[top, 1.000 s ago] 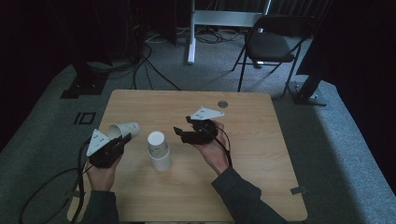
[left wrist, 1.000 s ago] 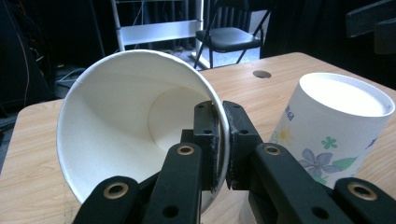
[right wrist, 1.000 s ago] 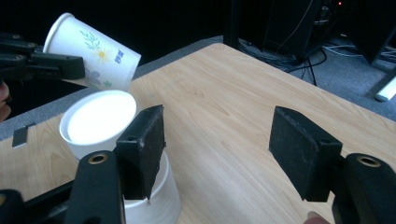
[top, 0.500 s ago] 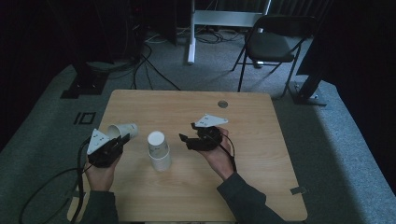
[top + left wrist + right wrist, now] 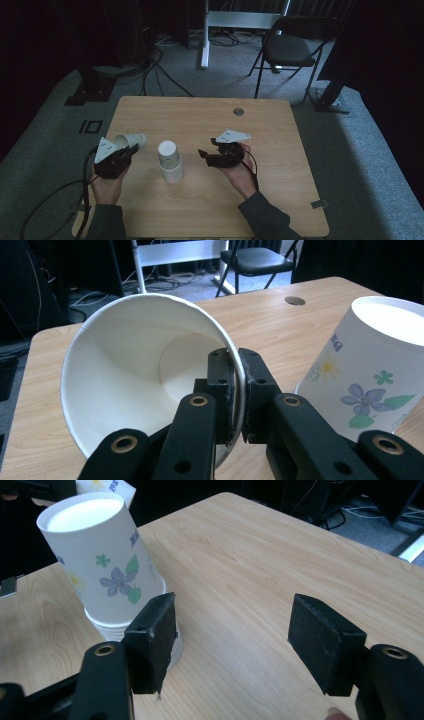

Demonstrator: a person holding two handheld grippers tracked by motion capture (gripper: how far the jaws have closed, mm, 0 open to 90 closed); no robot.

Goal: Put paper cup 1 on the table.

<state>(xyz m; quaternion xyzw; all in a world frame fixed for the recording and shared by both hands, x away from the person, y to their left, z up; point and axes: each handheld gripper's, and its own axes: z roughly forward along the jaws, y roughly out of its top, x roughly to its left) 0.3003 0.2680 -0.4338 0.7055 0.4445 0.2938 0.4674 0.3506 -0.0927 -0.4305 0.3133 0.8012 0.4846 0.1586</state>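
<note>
We hold the left gripper (image 5: 131,151) clenched on the rim of a paper cup (image 5: 150,375), one jaw inside its mouth and one outside, so the cup lies tipped on its side near the table's (image 5: 260,200) left edge. Just beside it, between our two hands, stands a stack of upside-down flowered cups (image 5: 169,160). Our right gripper (image 5: 206,154) points at that stack with its jaws released and nothing between them, the stack just off its left jaw. A cable hole (image 5: 238,111) sits near the far edge, and a folding chair (image 5: 290,47) stands beyond the table.
</note>
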